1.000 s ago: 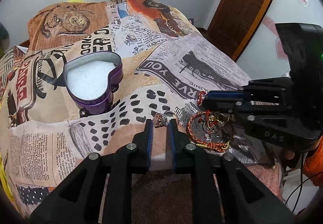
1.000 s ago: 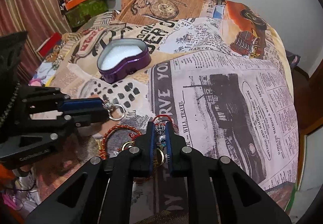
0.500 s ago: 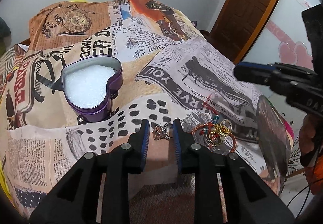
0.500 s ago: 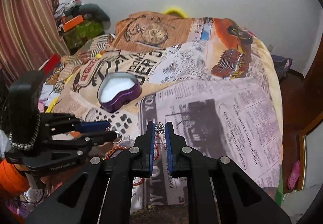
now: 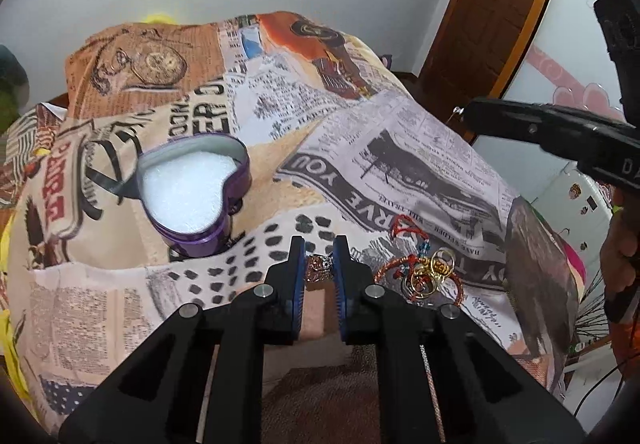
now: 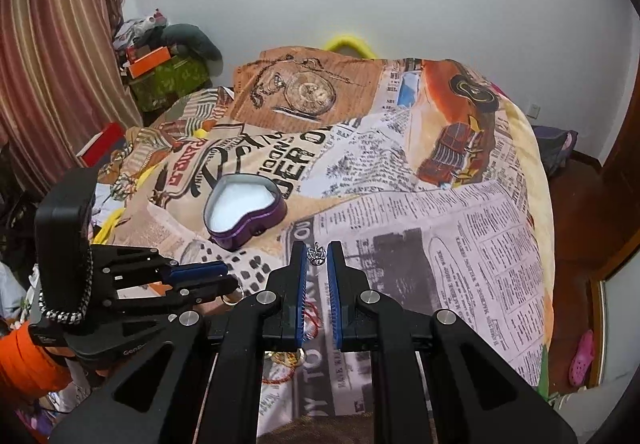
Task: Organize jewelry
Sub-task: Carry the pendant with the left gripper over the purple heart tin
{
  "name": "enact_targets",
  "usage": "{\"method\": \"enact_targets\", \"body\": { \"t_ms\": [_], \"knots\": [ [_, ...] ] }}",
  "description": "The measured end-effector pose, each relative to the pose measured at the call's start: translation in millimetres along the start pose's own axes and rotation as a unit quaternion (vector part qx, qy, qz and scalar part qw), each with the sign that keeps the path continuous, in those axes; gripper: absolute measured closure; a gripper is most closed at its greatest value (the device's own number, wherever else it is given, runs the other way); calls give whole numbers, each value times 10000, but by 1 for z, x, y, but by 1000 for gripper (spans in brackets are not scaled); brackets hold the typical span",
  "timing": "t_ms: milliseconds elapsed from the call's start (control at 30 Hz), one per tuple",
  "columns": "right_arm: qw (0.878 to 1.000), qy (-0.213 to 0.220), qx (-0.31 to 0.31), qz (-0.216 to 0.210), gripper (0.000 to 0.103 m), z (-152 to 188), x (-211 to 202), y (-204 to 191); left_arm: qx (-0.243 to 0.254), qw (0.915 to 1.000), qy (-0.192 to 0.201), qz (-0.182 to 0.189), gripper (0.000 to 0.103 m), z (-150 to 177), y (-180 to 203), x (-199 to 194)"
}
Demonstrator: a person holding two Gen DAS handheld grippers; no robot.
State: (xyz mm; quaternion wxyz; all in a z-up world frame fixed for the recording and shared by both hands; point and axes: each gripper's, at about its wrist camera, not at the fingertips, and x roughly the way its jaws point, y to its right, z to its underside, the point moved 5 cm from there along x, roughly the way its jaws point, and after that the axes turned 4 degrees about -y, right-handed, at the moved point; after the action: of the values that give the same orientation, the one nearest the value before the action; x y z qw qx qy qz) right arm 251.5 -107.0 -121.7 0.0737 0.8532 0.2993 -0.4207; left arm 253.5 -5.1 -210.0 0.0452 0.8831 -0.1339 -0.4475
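Your right gripper pinches a small crown ring at its tips, raised above the bedspread — carry it level to the heart-shaped tin and release low over the white padding. Your left gripper sits parted around a second ring lying on the cloth — keep it still.

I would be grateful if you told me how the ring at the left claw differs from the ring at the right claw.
The ring at the left claw looks rose-coloured and lies on the bedspread between open fingers. The ring at the right claw is silvery, crown-shaped, and pinched in the air at the fingertips. Both are small and ornate.
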Motion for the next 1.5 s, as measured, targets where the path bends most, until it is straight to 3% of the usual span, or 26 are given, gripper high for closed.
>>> {"method": "enact_targets", "body": {
  "t_ms": [467,933,1067,1300,1500],
  "knots": [
    [9986,253,-205,-424,94,-38,15,-39,-184,9966,566,-562,93,-31,-45,-42],
    [9975,138,-525,-449,94,-72,56,-64,-302,9936,689,-845,93,-56,-90,-37],
    [9976,-4,-510,-474,94,-68,63,-60,-309,9943,631,-806,93,-54,-94,-29],
    [9938,-637,-679,-609,93,-42,82,-63,-458,9952,499,-713,93,-33,-100,-24],
    [9922,-703,-879,-540,93,-23,84,-74,-525,9961,258,-667,93,-7,-105,-27]
  ]
}}
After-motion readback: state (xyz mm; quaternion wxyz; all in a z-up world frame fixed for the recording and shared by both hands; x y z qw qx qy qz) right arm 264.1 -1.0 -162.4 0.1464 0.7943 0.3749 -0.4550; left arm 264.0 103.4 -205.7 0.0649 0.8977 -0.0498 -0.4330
